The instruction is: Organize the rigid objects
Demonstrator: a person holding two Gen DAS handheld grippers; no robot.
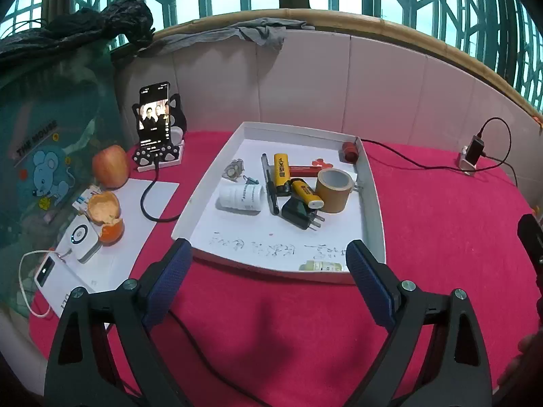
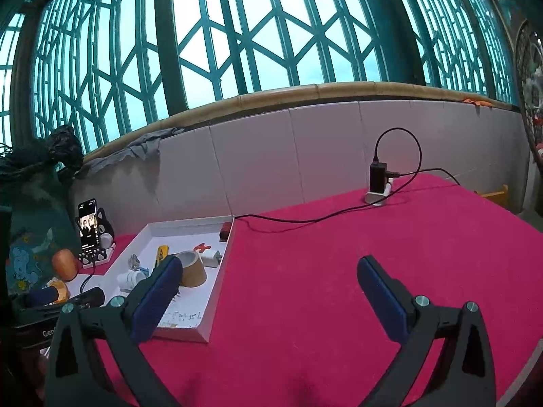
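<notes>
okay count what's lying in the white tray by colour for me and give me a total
Yellow: 2, two lighters
White: 2, a pill bottle and a small bottle
Black: 2, a pen and a plug adapter
Brown: 1, a tape roll
Red: 3, a bar, a spool, a flat shape
Silvery: 1, a charm
Total: 11

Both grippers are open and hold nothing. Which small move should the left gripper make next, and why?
Probably ease the left gripper forward and down toward the small bottle lying alone by the near wall of the white tray. Its jaws stand wide and empty just short of the tray, and that bottle is nearest and apart from the clutter.
</notes>
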